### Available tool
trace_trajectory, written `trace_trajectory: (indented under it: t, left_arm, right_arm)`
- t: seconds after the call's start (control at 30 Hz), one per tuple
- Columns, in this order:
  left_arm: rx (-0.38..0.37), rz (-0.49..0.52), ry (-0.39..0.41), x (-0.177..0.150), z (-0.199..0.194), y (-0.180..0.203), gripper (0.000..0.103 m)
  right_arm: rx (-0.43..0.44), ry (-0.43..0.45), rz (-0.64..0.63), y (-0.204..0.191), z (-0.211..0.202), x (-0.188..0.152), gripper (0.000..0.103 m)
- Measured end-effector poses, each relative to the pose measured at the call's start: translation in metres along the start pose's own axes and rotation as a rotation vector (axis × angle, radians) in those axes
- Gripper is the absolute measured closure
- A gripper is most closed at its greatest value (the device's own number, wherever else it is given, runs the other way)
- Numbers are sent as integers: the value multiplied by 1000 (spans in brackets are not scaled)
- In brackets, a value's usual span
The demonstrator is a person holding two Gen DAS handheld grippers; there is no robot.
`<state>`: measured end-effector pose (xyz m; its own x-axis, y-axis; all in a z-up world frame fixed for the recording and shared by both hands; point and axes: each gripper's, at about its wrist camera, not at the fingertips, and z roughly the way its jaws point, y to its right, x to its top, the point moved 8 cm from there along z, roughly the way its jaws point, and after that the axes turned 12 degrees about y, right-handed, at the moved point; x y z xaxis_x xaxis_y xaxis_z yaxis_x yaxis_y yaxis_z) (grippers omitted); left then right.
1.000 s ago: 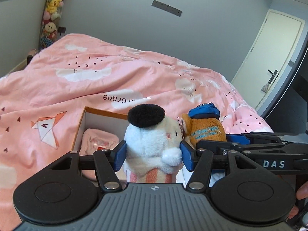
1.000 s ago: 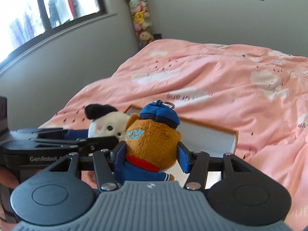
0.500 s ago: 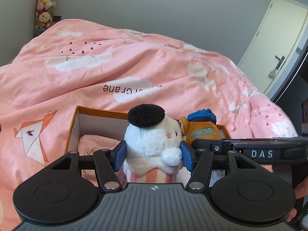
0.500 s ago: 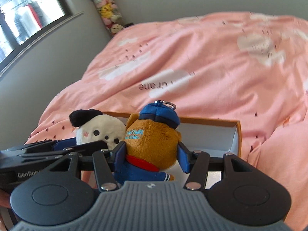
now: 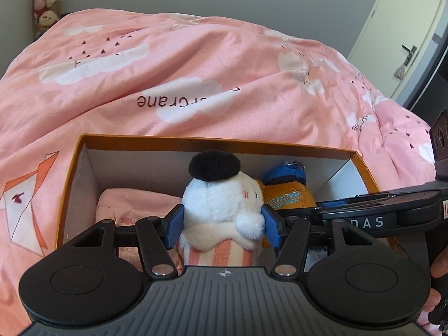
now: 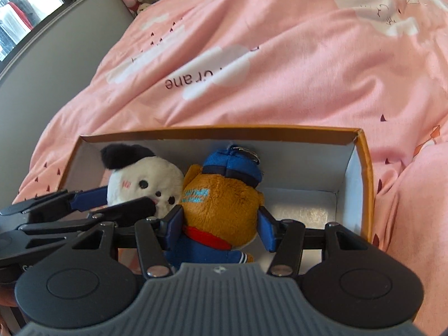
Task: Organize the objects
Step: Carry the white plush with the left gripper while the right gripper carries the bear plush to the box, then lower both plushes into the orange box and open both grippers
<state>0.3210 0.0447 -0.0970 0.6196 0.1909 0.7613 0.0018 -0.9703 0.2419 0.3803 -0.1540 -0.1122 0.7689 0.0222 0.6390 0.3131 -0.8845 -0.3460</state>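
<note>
An orange-rimmed cardboard box [image 5: 75, 168] [image 6: 364, 168] with white inside walls lies on the pink bed. My left gripper [image 5: 222, 224] is shut on a white plush with a black tuft [image 5: 221, 196] and holds it inside the box. My right gripper [image 6: 221, 224] is shut on a brown bear plush with a blue cap [image 6: 221, 193], also inside the box, just right of the white plush [image 6: 142, 179]. The bear [image 5: 285, 193] shows in the left wrist view. A pink plush item [image 5: 126, 207] lies at the box's left end.
The pink quilt [image 5: 196, 70] with cloud prints surrounds the box. The box floor at the right end [image 6: 302, 210] is bare. A column of plush toys [image 5: 46, 2] hangs in the far left corner. A white door [image 5: 406, 28] stands at the far right.
Both grippers have moved forward and down, carrying the two plush toys from above the box's near edge to inside the box. Both stay shut on their toys.
</note>
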Motion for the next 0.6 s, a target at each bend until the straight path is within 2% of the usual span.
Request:
trace_trajectory:
  t: [0.2, 0.4, 0.57, 0.6]
  left_arm:
    - [-22, 68, 1, -3, -2, 5, 35]
    - [-30, 49, 30, -3, -3, 10, 36]
    - [-70, -6, -1, -9, 4, 4, 36]
    - [-52, 4, -5, -10, 6, 2, 36]
  right_arm:
    - [-18, -20, -26, -1, 6, -4, 45]
    - [-118, 22, -84, -3, -14, 0, 46]
    - [-137, -6, -118, -1, -14, -3, 46]
    - [-137, -11, -128, -2, -14, -3, 46]
